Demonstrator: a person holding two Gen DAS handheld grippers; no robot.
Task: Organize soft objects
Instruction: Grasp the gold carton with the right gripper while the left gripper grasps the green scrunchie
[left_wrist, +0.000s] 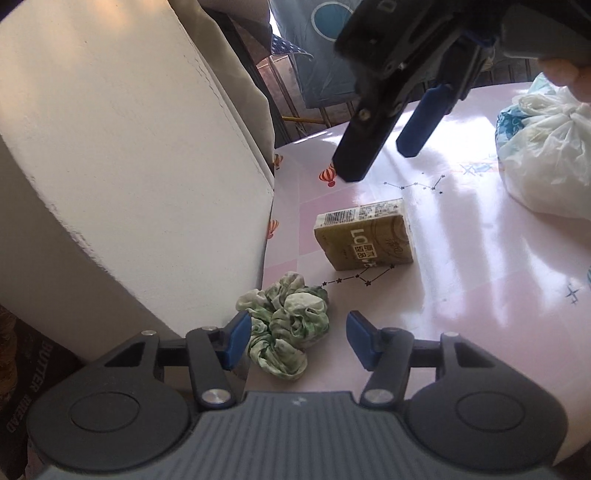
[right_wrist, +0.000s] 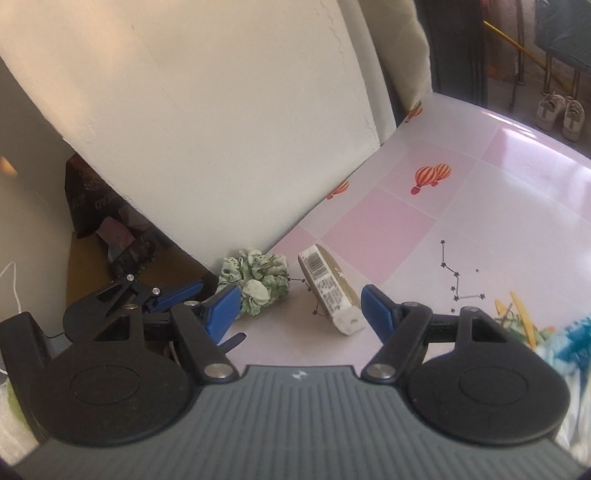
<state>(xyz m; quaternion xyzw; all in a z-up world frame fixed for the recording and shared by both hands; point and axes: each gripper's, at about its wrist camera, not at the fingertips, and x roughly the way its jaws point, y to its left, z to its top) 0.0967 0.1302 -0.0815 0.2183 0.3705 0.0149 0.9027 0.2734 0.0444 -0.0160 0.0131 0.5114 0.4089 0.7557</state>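
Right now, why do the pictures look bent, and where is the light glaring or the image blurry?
Left wrist view: the fisheye lens curves the white wall; sunlight glares in streaks on the pink table, washing out the plastic bag. Right wrist view: glare on the table's far edge; the bag at the lower right corner is smeared by blur.

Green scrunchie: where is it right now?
The green scrunchie lies on the pink table, against the white wall, just near the tissue pack, between the left tongs' open tips.
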